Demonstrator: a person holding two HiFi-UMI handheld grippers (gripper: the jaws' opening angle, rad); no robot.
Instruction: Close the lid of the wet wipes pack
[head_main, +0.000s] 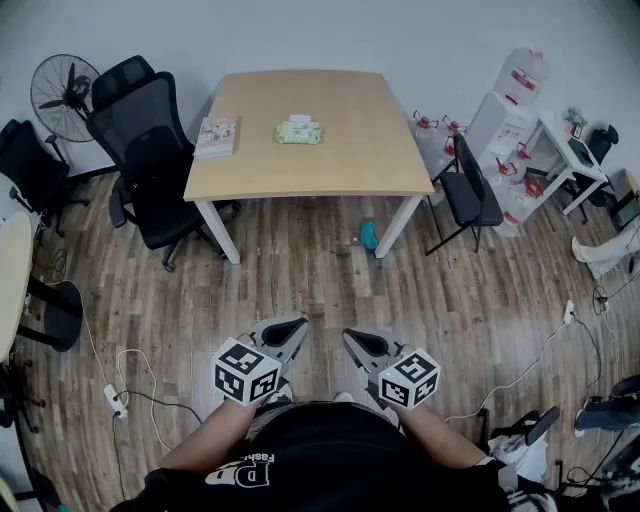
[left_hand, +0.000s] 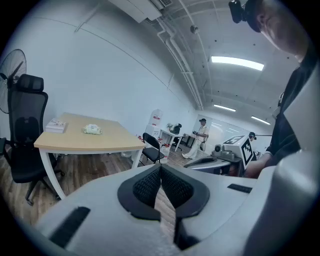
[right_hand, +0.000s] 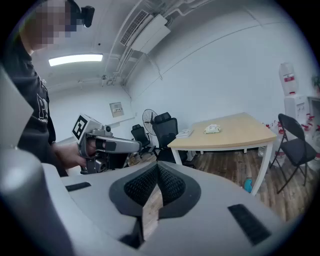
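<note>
Wet wipes pack on table, print illegible, left gripper, right gripper closed

Right hand-held gripper, jaws together

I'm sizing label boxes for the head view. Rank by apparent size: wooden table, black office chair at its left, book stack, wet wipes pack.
1. wooden table
2. black office chair
3. book stack and wet wipes pack: nearly alike, too close to rank.

The wooden table carries a wet wipes pack and, leftward, what looks like stacked booklets.
</note>
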